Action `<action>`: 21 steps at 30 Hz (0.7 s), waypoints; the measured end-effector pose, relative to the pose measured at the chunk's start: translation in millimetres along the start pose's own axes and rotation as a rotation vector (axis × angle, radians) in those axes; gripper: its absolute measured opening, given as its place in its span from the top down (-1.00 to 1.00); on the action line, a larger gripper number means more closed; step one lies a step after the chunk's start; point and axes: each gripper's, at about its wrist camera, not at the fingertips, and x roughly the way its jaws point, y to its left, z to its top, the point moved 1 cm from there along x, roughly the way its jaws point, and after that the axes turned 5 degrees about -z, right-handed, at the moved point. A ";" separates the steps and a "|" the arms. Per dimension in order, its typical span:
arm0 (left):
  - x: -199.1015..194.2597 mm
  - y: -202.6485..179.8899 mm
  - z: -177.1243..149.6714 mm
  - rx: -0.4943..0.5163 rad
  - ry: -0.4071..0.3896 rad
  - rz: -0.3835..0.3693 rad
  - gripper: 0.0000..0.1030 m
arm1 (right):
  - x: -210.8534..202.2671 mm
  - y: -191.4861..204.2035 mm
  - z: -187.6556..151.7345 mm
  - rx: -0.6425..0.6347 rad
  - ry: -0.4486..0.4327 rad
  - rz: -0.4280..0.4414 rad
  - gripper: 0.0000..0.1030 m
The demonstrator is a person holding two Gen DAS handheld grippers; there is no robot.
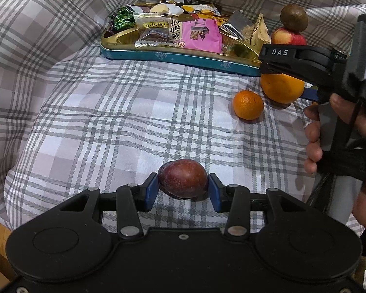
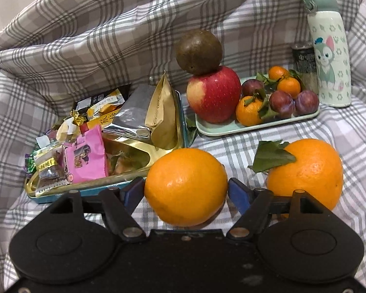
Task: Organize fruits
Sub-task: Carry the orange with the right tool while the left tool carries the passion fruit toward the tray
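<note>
a: near ground first. left gripper [image 1: 183, 190] has its blue pads pressed on both flanks of a dark plum [image 1: 182, 182], jaws about half way in. the plum's underside sits at the checked cloth [image 1: 97, 127]; can't tell if it bears any weight there.

b: risk?

a: the plum is round and smooth, held near its widest part. i'd judge that a tilt or a quick lift could squirt it out forward, and the soft bedding would let it roll.

b: the right side?

a: right gripper [image 2: 186, 191] stands as wide as it goes, one blue pad [image 2: 238, 195] either side of the big orange [image 2: 186, 186]. slim gaps show, so no grip: the orange rests on the cloth.

b: neighbours?

a: a leafy orange [image 2: 310, 171] lies just beside on the right, the snack tin [image 2: 180, 122] on the left. a sideways nudge would likely knock one into the other.

b: farther out?

a: small mandarin [image 1: 248, 105] loose on the cloth. then the pale green tray [image 2: 222, 128], holding plums and mandarins, and a red apple [image 2: 214, 95] with a brown round fruit [image 2: 199, 52] balanced on top.

b: that's the weak spot.

a: i think so. room on the tray is scarce; any bump while setting fruit there could topple the stack. behind it stands a patterned bottle [image 2: 329, 56].
</note>
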 end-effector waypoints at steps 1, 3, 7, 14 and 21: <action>0.1 -0.1 0.2 -0.001 0.000 0.000 0.01 | 0.0 0.5 -0.2 -0.009 -0.005 -0.002 -0.52; -0.4 0.2 0.1 -0.006 0.002 -0.006 0.01 | 0.0 0.8 -0.7 -0.024 -0.016 -0.004 -0.48; -5.2 -1.5 -1.1 -0.012 0.003 -0.025 0.01 | -5.1 -2.6 -1.0 -0.030 -0.002 0.014 -0.47; -23.5 -12.2 -6.7 0.010 -0.017 -0.022 0.01 | -30.0 -16.7 -13.1 -0.061 0.031 0.029 -0.46; -46.6 -21.5 -21.7 0.020 -0.012 -0.026 0.01 | -76.0 -37.6 -33.3 -0.101 0.063 0.069 -0.46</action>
